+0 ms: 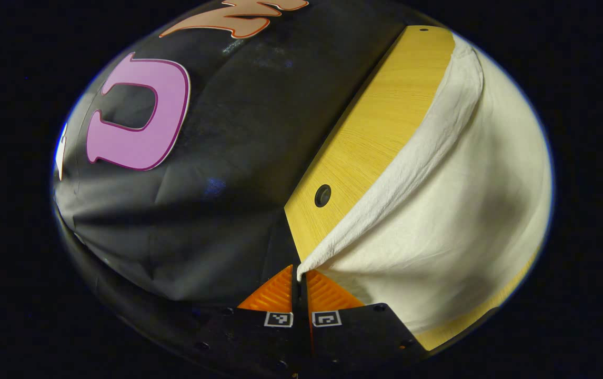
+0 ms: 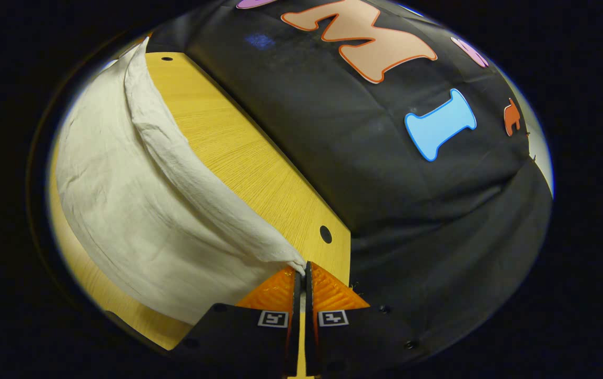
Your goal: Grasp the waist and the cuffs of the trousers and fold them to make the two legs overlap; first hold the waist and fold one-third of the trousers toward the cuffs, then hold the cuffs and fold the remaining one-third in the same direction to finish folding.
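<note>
Pinching trousers (image 1: pixel 438 210) edge, left tool (image 1: pixel 300 276), right tool (image 2: pixel 302 271), fabric seemingly stretched lengthwise along table (image 1: pixel 370 137)

Cream trousers (image 1: pixel 454 210) on yellow wood-grain table (image 1: pixel 370 137).

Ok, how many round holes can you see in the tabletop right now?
2 per view, likely the same pair: one near the left tongs, one at the table's far corner. Cloth may hide others.
</note>
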